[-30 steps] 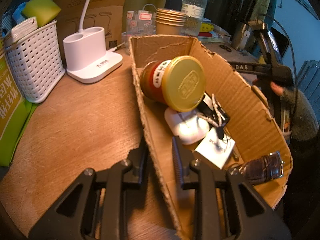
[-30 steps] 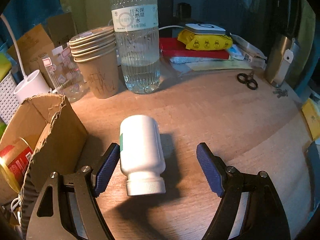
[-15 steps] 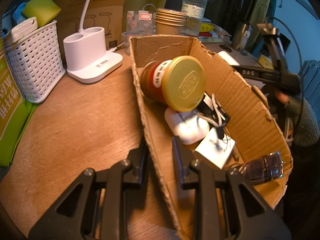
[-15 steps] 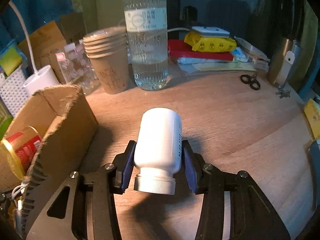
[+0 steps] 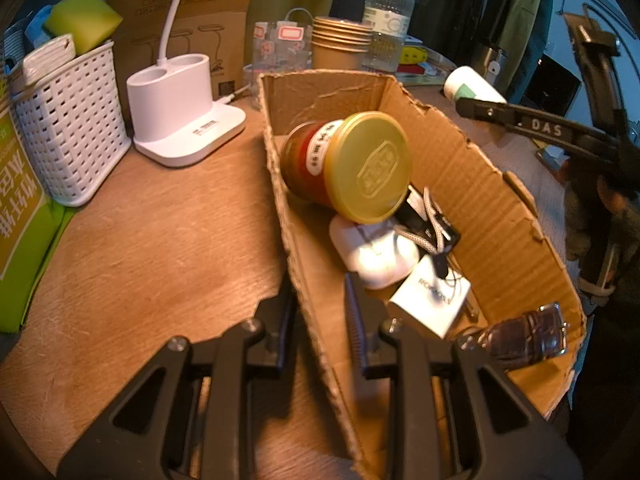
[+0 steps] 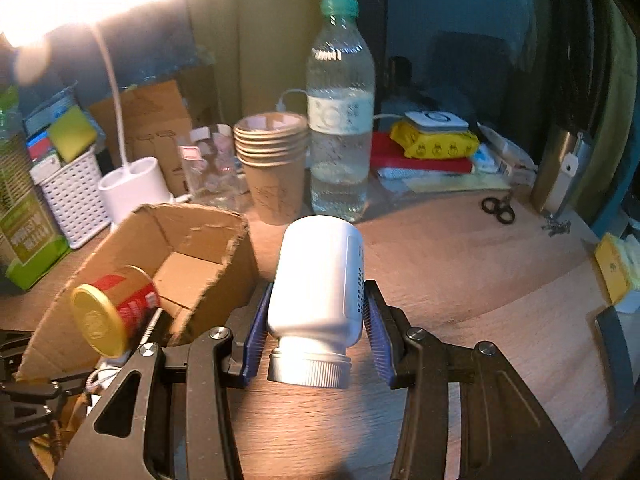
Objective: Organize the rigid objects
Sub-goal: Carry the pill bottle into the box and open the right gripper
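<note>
Two blue pads of the right gripper [image 6: 316, 340] pinch a white bottle [image 6: 318, 280], cap toward the camera, lifted beside the cardboard box [image 5: 492, 208]. Its jaws have just been closing onto it. The left gripper [image 5: 320, 304] clamps the box wall; inside lie a gold-lidded jar [image 5: 348, 164], white case [image 5: 376, 256] and watch [image 5: 524, 336].

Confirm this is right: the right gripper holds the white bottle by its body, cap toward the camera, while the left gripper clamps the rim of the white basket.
Wrong on one point: the left wrist view shows the left gripper clamping the cardboard box wall, not the white basket. The right gripper holds the white bottle as stated.
</note>
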{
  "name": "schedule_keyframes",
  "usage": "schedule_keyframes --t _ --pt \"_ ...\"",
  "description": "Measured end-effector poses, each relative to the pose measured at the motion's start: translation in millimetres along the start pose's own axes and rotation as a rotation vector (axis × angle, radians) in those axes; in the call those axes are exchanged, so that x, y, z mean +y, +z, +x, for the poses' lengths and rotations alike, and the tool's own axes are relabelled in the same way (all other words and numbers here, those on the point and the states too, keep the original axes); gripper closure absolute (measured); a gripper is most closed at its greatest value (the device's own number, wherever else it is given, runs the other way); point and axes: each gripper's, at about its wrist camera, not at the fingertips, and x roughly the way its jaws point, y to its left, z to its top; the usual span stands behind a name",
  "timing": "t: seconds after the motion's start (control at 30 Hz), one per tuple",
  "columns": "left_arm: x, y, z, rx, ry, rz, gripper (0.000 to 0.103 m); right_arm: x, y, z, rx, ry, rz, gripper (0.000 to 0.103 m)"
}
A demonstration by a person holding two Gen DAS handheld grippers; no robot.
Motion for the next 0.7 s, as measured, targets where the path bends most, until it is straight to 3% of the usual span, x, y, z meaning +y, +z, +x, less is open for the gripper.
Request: schedule_keyframes --t 0.7 --pt "0 0 0 0.000 0.000 0.000 0.077 54 7 -33 -0.065 0.098 -0.101 0.056"
